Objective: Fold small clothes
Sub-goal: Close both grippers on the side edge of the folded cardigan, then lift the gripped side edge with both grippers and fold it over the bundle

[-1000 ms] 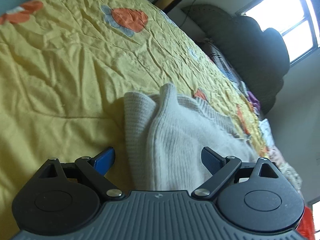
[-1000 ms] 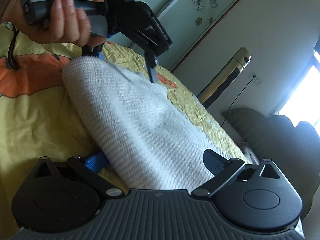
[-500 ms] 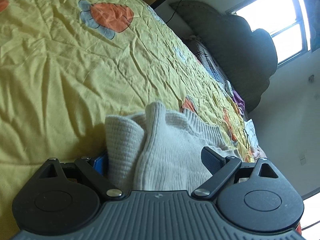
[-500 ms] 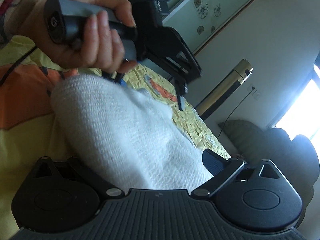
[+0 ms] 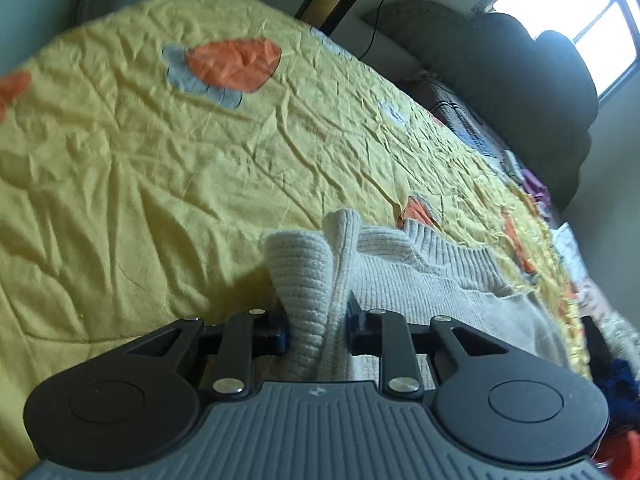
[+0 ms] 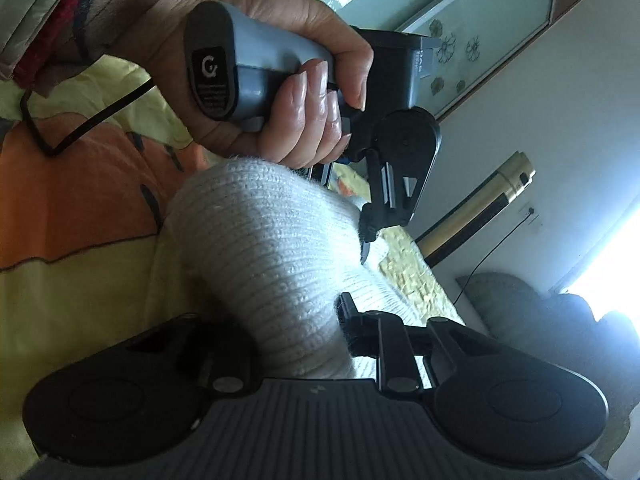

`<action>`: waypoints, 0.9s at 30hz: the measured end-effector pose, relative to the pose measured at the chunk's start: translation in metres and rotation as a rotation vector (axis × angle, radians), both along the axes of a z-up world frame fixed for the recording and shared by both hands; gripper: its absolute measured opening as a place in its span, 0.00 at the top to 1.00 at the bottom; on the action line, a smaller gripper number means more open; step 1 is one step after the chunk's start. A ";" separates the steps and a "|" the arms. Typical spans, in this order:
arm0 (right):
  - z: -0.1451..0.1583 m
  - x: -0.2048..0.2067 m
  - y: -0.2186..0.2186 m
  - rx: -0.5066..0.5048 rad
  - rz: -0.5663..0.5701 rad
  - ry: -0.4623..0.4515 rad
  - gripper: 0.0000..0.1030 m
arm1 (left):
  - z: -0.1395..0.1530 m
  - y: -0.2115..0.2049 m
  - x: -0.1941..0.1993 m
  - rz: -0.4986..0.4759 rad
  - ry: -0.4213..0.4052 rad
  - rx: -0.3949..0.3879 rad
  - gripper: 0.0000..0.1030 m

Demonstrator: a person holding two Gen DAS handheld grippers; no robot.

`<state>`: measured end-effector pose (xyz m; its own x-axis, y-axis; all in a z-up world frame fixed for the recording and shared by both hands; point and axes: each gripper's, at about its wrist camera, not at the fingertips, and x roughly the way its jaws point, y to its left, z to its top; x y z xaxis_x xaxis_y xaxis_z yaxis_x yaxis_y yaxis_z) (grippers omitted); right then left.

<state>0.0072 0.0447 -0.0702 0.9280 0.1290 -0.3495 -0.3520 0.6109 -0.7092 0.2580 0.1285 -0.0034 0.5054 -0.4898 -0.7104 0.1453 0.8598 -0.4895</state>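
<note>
A cream knitted sweater (image 5: 404,280) lies on the yellow quilt (image 5: 160,168) with orange flower patches. In the left wrist view my left gripper (image 5: 318,326) is closing its jaws on a raised fold at the sweater's edge, and both pads press into the knit. In the right wrist view my right gripper (image 6: 298,332) is closing on another thick bunch of the sweater (image 6: 260,240). Its right finger (image 6: 348,320) presses the knit; the left finger is hidden behind the cloth. A hand (image 6: 288,80) holds the left gripper (image 6: 344,208) at the sweater's far end.
A dark padded headboard (image 5: 520,80) stands under a bright window at the bed's far end. Loose clothes (image 5: 536,192) lie by the quilt's right edge. A black cable (image 6: 80,128) trails over the quilt. A gold and black pole (image 6: 480,216) leans against the wall.
Both grippers' jaws went from wide open around the sweater to pinched on its folds. The hand with the left gripper has drawn nearer in the right wrist view.
</note>
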 end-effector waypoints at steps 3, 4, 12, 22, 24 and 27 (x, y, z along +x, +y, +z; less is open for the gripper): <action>0.006 -0.005 -0.009 0.044 0.004 -0.014 0.78 | 0.017 -0.010 -0.008 0.014 -0.040 0.046 0.77; 0.009 -0.007 -0.011 0.064 0.002 -0.018 0.78 | 0.022 -0.013 -0.010 0.020 -0.051 0.052 0.77; 0.038 -0.026 -0.045 0.176 -0.037 -0.089 0.79 | 0.064 -0.042 -0.022 0.053 -0.117 0.060 0.77; 0.057 -0.047 -0.088 0.253 -0.097 -0.166 0.84 | 0.096 -0.094 -0.039 0.086 -0.212 0.141 0.77; 0.061 -0.046 -0.097 0.260 -0.107 -0.178 0.85 | 0.104 -0.106 -0.042 0.080 -0.232 0.136 0.77; 0.064 -0.049 -0.110 0.258 -0.127 -0.206 0.85 | 0.116 -0.127 -0.047 0.060 -0.268 0.145 0.77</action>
